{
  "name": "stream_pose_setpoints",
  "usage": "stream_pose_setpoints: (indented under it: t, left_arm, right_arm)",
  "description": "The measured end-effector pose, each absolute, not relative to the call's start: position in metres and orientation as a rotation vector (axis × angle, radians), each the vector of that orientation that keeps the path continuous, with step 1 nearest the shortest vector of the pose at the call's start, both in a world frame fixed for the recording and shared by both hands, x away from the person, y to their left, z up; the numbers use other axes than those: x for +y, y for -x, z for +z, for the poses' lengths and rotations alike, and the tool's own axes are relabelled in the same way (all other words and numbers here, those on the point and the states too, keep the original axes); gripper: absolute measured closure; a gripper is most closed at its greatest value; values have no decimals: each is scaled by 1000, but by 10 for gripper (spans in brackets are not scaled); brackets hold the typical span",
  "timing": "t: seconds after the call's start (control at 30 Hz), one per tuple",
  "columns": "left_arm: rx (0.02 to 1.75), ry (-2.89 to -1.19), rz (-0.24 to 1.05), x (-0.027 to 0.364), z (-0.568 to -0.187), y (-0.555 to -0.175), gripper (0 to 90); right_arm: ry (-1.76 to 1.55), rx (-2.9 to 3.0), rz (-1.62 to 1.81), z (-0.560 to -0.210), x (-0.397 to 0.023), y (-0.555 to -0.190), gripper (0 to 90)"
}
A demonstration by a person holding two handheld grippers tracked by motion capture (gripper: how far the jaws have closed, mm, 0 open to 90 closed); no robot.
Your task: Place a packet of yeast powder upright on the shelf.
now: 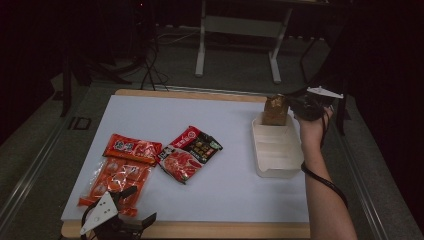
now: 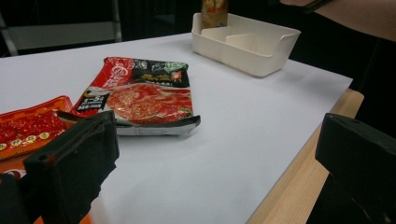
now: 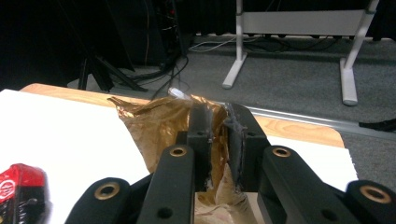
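Observation:
A gold foil packet (image 1: 275, 110) stands upright in the far end of a cream divided tray (image 1: 277, 167) at the right of the white table. My right gripper (image 1: 295, 107) is at the packet's top from the right. In the right gripper view its jaws (image 3: 219, 140) stand a narrow gap apart around the crumpled gold packet (image 3: 154, 126) top edge, not pressing it. My left gripper (image 1: 140, 205) rests at the near left table edge, open with nothing between its jaws (image 2: 215, 158), beside an orange snack packet (image 2: 28, 128).
A red-and-black soup-base packet (image 1: 190, 152) lies mid-table, with an orange-red packet (image 1: 132, 148) and a clear pack of orange pieces (image 1: 117, 180) to its left. The tray (image 2: 247, 44) has dividers. The person's forearm (image 1: 325, 200) runs along the table's right edge.

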State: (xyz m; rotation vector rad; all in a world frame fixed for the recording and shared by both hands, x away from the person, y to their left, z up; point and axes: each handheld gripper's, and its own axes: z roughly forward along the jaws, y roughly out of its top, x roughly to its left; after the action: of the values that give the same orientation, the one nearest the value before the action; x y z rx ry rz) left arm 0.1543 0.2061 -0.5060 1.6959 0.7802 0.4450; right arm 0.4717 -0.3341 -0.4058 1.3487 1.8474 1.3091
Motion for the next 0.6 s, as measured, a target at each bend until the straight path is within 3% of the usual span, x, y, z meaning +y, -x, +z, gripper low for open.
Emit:
stream_pose_setpoints:
  t: [0.23,0.27,0.37,0.6]
  left_arm:
    - [771,-1698,438,204,-506,-157,3]
    - [764,-1702,431,202,-506,-158,3]
    - [758,-1702,428,201,-506,-160,3]
    - [747,-1716,427,197,-506,-163,3]
  right_arm:
    - [-1288,1863,1295,-397,-333,-459,728]
    - [-1310,1837,1312,-388,-332,-452,635]
    - [-1291,1833,1319,-380,-330,-443,556]
    - [-1257,1816,1388,-366,-325,-419,446]
